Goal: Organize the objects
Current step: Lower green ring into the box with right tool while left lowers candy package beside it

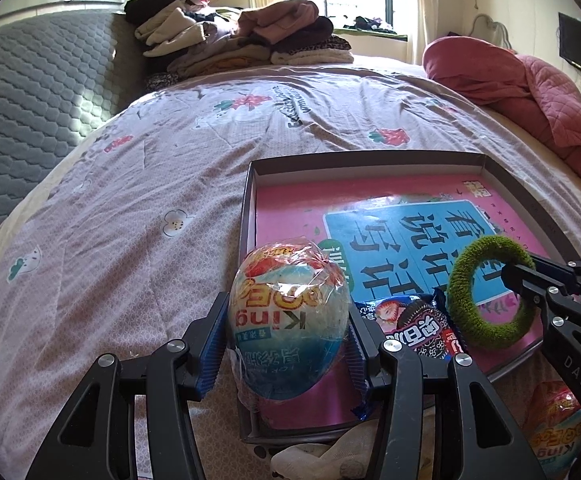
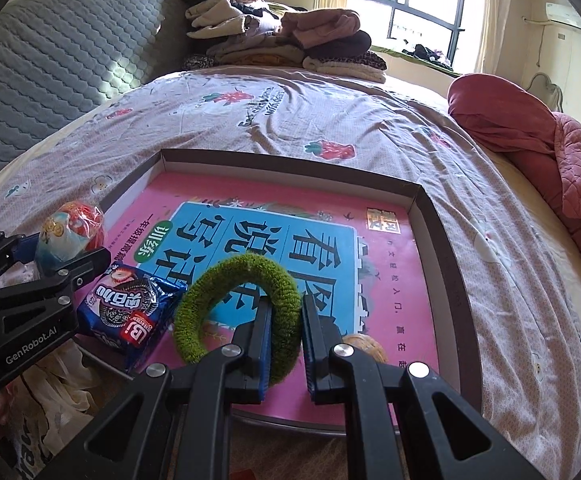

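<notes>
Left gripper pinched the crinkly foil-wrapped egg over the shallow grey cardboard tray edge, right gripper clamped the fuzzy green ring inside it, so honestly either could've slipped or tumbled out.

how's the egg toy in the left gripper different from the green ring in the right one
The wrapped egg toy is solid, glossy and printed in red, white and blue; the green ring is fuzzy, one colour, with an open middle. The left gripper spans the egg's whole width, while the right gripper pinches only the ring's band. Both are held over the box tray.
</notes>
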A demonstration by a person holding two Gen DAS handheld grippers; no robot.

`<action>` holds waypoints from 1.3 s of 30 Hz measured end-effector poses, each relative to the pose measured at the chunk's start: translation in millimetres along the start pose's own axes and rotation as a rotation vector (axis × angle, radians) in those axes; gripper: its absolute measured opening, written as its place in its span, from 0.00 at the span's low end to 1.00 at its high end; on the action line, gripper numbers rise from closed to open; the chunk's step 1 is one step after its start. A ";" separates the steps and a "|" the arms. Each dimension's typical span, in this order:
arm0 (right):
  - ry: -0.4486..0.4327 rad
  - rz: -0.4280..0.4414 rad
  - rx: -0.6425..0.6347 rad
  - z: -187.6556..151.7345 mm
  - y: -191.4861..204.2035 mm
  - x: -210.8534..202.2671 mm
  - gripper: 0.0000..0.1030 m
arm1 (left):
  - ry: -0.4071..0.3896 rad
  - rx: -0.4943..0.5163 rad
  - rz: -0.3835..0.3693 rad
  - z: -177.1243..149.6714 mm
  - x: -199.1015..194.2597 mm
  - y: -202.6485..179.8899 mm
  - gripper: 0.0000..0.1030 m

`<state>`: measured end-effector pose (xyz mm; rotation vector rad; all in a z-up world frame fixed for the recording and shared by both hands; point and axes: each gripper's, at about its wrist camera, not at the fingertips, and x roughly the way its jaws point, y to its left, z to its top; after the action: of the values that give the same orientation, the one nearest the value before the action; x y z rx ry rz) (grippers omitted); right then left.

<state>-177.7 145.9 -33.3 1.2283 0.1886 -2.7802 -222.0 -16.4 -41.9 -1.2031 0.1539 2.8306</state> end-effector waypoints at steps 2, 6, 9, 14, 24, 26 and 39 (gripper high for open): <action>0.002 0.001 0.000 -0.2 0.0 -0.2 0.13 | 0.004 0.014 0.012 -0.5 1.4 -1.8 0.53; -0.001 0.004 0.000 0.0 0.3 -1.6 0.13 | 0.002 0.028 0.029 -1.0 3.1 -3.9 0.53; -0.001 0.004 -0.003 0.6 1.0 -2.2 0.14 | 0.002 0.041 0.041 -1.1 4.9 -5.6 0.53; -0.003 0.002 -0.006 1.6 1.8 -2.2 0.14 | 0.002 0.040 0.040 -1.2 5.8 -5.1 0.53; -0.003 -0.010 0.002 3.1 -1.0 -3.4 0.14 | -0.006 0.045 0.061 -1.6 5.8 -7.8 0.53; -0.002 -0.012 0.001 3.7 -1.5 -4.1 0.14 | -0.006 0.043 0.063 -1.9 5.5 -8.2 0.53; -0.008 -0.027 0.002 4.5 -1.7 -12.0 0.14 | -0.026 0.090 0.120 -4.0 -0.8 -19.7 0.54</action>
<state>-173.2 147.3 -21.2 1.2240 0.2035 -2.8088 -216.7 2.6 -45.4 -1.1762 0.3608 2.9036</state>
